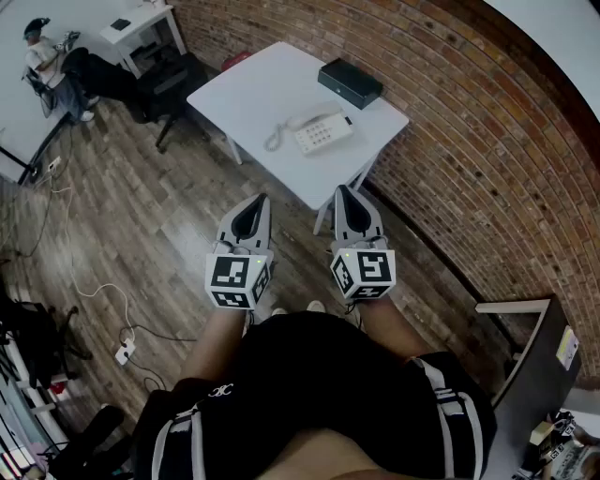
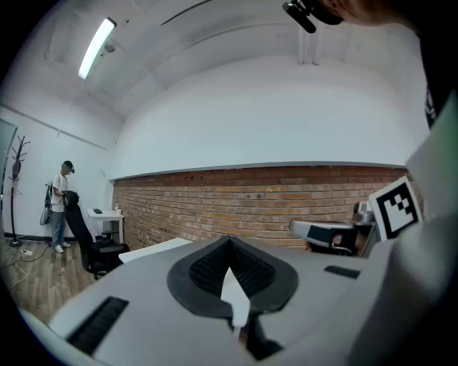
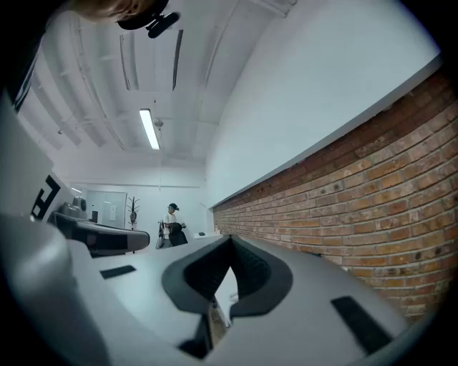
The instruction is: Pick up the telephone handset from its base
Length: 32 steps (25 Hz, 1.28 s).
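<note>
In the head view a white telephone [image 1: 323, 134] sits on a white table [image 1: 253, 84] ahead of me. Its handset [image 1: 314, 116] lies on the base, and a coiled cord [image 1: 274, 139] trails off to the left. Both grippers are held side by side in front of my body, well short of the table, and point toward it. My left gripper [image 1: 260, 200] [image 2: 229, 239] is shut with nothing in it. My right gripper [image 1: 343, 191] [image 3: 230, 239] is also shut and empty. The left gripper view catches a corner of the table [image 2: 154, 248].
A black box [image 1: 349, 82] sits at the table's far corner. A brick wall [image 1: 469, 122] runs behind and to the right of it. A black office chair [image 1: 173, 84], a white desk [image 1: 141, 23] and a person [image 1: 42, 52] are at far left. Cables and a power strip [image 1: 122, 353] lie on the wooden floor.
</note>
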Each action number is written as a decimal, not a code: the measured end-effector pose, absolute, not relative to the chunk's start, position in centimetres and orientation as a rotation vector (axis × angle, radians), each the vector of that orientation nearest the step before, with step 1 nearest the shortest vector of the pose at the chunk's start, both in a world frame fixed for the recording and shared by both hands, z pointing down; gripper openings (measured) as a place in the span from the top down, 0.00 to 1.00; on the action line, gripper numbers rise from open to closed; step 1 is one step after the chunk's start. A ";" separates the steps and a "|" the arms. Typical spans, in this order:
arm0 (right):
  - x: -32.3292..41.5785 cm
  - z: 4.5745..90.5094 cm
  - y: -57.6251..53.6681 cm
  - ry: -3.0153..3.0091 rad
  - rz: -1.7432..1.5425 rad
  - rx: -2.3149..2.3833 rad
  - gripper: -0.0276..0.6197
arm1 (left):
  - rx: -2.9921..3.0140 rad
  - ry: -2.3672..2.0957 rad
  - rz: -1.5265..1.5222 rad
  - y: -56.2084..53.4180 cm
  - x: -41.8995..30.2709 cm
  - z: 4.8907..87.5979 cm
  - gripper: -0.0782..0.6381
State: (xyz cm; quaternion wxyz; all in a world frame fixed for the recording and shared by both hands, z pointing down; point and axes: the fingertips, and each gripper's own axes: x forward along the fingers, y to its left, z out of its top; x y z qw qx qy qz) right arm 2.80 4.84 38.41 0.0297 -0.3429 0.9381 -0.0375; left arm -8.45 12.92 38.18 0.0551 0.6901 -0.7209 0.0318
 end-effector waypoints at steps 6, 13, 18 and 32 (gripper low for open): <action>2.9 38.5 4.5 2.892 -0.130 -1.033 0.96 | 2.093 -2.189 0.107 12.2 -8.0 38.4 0.89; 2.9 38.8 3.5 2.901 -0.189 -1.030 0.96 | 2.081 -2.173 0.108 11.1 -7.5 38.8 0.89; 3.7 39.3 2.9 2.924 -0.186 -1.001 0.96 | 2.067 -2.179 0.114 10.4 -6.5 39.0 0.89; 7.3 40.7 1.5 2.940 -0.184 -0.953 0.96 | 2.009 -2.253 0.147 9.3 -3.4 40.0 0.89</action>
